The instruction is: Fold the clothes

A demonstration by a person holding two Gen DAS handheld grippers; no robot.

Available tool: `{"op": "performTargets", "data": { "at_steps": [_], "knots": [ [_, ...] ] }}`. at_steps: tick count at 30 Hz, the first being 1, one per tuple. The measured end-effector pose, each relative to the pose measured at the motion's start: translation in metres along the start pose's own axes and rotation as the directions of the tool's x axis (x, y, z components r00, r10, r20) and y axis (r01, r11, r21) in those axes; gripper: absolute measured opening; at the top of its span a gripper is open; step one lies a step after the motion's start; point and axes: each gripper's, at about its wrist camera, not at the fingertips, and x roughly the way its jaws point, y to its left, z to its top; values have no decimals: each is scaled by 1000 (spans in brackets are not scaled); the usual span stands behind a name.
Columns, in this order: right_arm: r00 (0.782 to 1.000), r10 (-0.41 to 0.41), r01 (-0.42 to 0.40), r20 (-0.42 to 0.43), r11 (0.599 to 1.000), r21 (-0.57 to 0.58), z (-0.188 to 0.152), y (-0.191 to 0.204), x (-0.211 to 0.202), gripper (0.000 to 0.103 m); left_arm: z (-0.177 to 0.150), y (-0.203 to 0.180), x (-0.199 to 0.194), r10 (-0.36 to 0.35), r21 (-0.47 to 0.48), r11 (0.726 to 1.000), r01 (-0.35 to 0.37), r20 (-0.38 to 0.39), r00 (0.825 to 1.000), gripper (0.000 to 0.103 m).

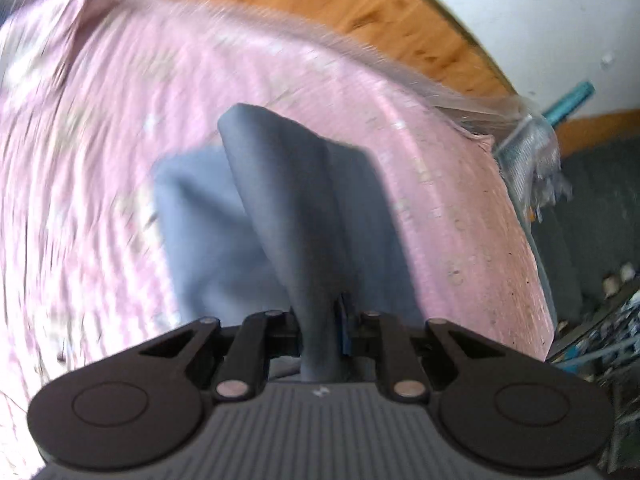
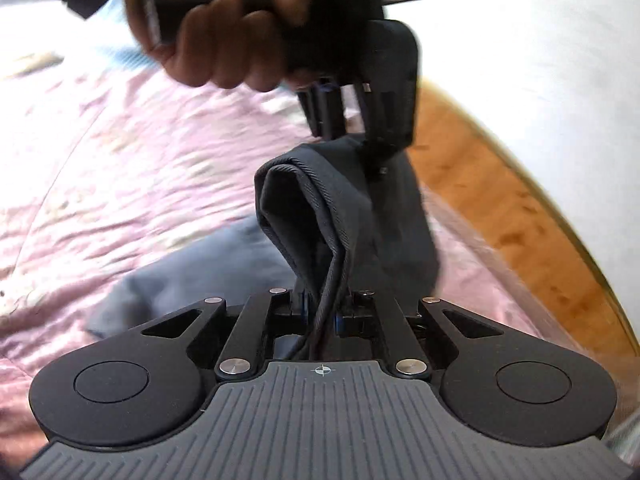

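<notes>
My two cameras sit on my hand-held grippers, looking down close; both see the grey cloth [image 1: 288,200] and pink bed [image 1: 100,160].

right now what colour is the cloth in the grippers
Dark grey cloth, seen sharpest in the right wrist view.

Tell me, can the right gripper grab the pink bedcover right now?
Probably not. The right gripper is shut on the dark grey garment, so its jaws are full. The pink bedcover lies open below; it would need to let go first.
</notes>
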Motion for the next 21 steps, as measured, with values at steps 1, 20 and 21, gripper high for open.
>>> {"op": "performTargets", "data": {
  "at_steps": [1, 20, 21],
  "knots": [
    [1000, 2, -2, -21, 1000, -29, 1, 10, 8, 8, -4, 11, 6, -12, -22, 1000, 11, -5, 1000, 16],
    [973, 60, -65, -223, 998, -17, 6, 41, 62, 17, -24, 56, 31, -78, -142, 986, 83, 41, 996, 26],
    [968, 107, -103, -226, 994, 30, 7, 33, 57, 32, -24, 54, 17, -75, -121, 989, 81, 53, 996, 31]
  ]
}}
